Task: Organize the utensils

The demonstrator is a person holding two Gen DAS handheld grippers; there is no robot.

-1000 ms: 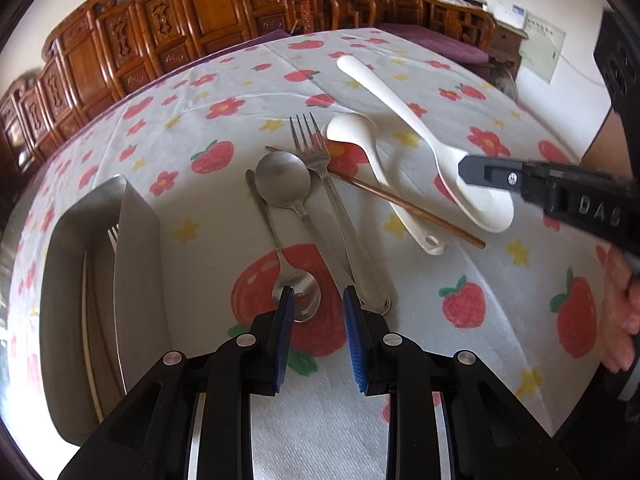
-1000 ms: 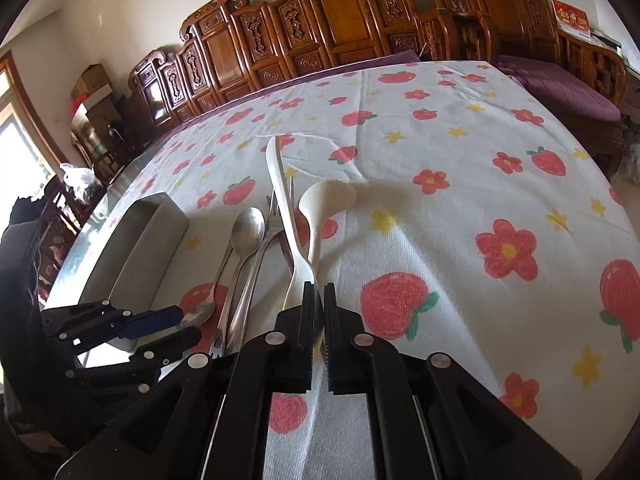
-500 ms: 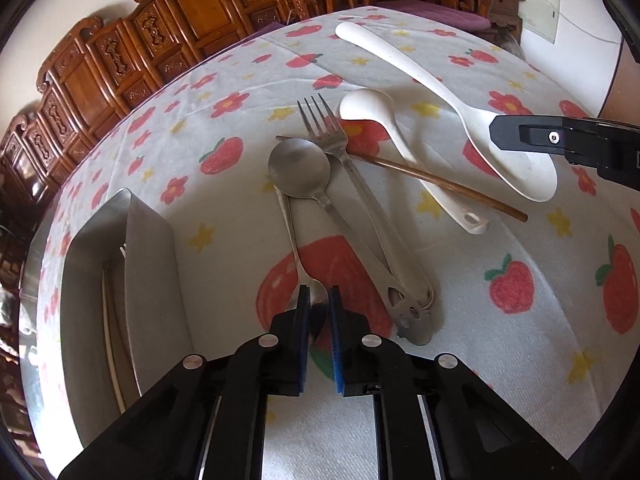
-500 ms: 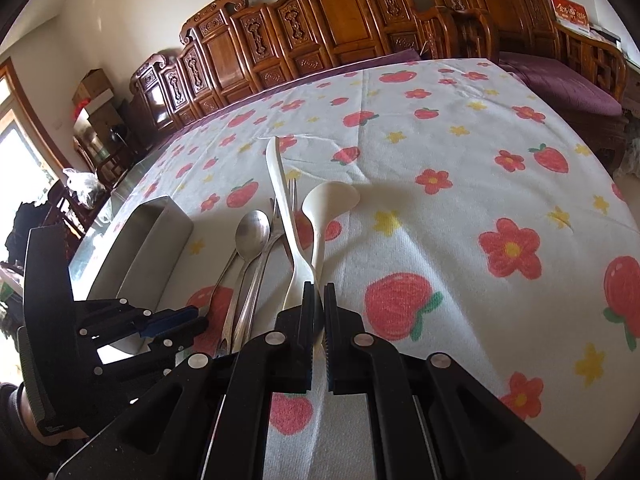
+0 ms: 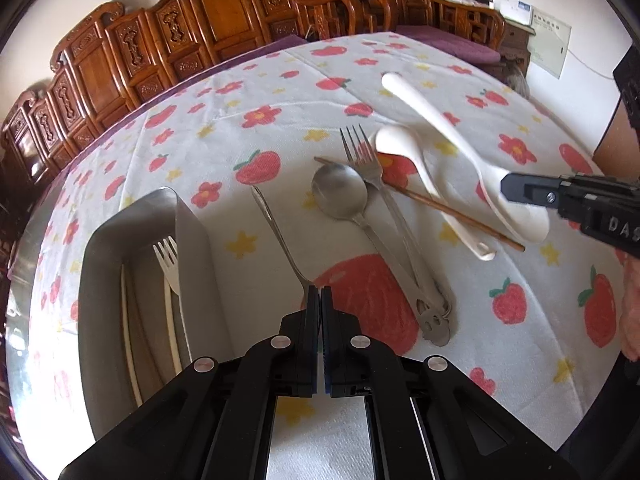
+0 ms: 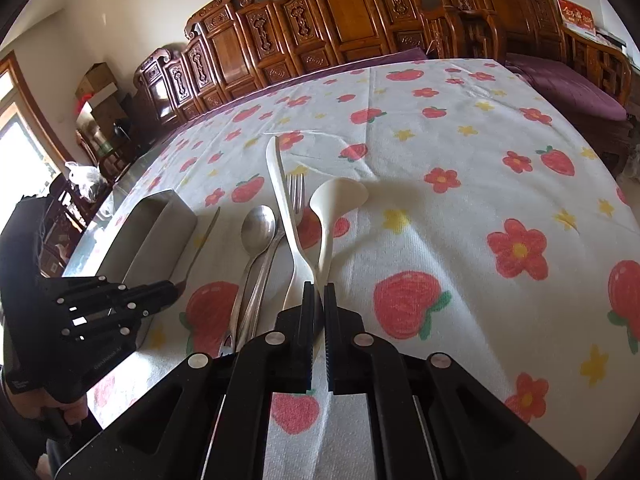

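**Spoon clamped, tray waiting**

Spoon (image 5: 280,236) is pinched at its bowl end by the clenched left gripper (image 5: 320,294), just right of the tray (image 5: 192,240). Farther right on the counter (image 5: 480,320), the right gripper (image 6: 319,286) is clamped on the white ladle (image 6: 332,216).

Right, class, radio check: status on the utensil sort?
Left gripper just closed on small metal spoon. Right gripper shut on long white spoon. Tray alongside, nothing between.

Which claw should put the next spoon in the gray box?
Probably left: the left claw already pinches the small metal spoon, right beside the gray box. The right claw sits farther away.
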